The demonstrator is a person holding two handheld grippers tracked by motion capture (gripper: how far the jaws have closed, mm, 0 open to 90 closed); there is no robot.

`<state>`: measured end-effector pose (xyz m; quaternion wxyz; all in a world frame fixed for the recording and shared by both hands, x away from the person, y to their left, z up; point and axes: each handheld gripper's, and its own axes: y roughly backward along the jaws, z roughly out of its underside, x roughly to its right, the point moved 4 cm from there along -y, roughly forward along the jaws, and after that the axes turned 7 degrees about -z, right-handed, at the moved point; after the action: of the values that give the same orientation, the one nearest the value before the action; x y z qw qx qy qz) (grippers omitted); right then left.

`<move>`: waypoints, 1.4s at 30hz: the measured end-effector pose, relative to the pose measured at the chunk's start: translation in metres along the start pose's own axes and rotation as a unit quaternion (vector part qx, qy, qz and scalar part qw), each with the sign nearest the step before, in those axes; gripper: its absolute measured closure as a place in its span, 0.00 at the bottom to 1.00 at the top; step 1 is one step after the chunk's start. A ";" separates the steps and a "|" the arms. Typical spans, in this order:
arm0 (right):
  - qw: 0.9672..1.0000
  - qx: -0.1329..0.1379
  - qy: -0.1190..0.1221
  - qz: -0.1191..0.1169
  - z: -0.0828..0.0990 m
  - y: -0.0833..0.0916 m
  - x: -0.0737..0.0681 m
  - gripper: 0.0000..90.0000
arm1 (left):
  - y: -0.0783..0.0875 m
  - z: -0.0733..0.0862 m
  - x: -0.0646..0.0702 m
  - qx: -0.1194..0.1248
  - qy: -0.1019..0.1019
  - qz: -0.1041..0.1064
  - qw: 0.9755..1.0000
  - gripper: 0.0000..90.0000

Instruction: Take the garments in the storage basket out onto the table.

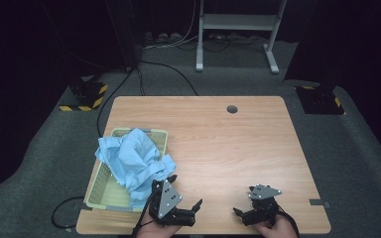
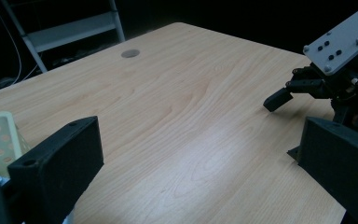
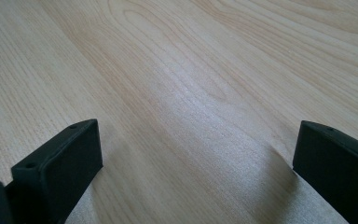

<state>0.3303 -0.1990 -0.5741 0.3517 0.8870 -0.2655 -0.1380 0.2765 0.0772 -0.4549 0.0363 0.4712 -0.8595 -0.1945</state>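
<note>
The left gripper (image 1: 197,207) rests at the near edge of the table (image 1: 218,144), jaws wide apart and holding nothing. The right gripper (image 1: 239,214) sits near it on the right, also wide and empty. The blue cloth (image 1: 134,161) lies crumpled in the basket (image 1: 101,193) at the near left, just beside the left gripper.

Both grippers black: left gripper (image 1: 197,206) and right gripper (image 1: 237,213), each topped with a grey three-cornered plate with dark screw dots. Cloth (image 1: 135,163) just left of the left gripper is light blue, plain, no print. Basket (image 1: 100,191) under it is pale yellow-green with a round-hole perforation pattern. Table (image 1: 218,144) ahead of both grippers is light wood with visible grain, with a grey round cap (image 1: 232,109) far ahead. Floor is grey carpet; yellow-black hazard stripes (image 1: 100,90) beyond the left gripper.
</note>
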 end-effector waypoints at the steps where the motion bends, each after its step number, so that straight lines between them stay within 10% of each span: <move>1: 1.000 0.000 -0.001 0.000 0.000 0.000 0.000 0.01 | 0.000 -0.001 0.000 0.001 -0.001 0.000 1.000 0.01; 42: 1.000 0.000 0.000 -0.001 0.000 0.000 0.000 0.01 | 0.018 -0.011 -0.031 0.014 0.010 -0.038 0.999 0.01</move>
<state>0.3302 -0.1990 -0.5741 0.3517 0.8872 -0.2648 -0.1381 0.2826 0.1084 -0.4350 0.0308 0.5059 -0.8433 -0.1788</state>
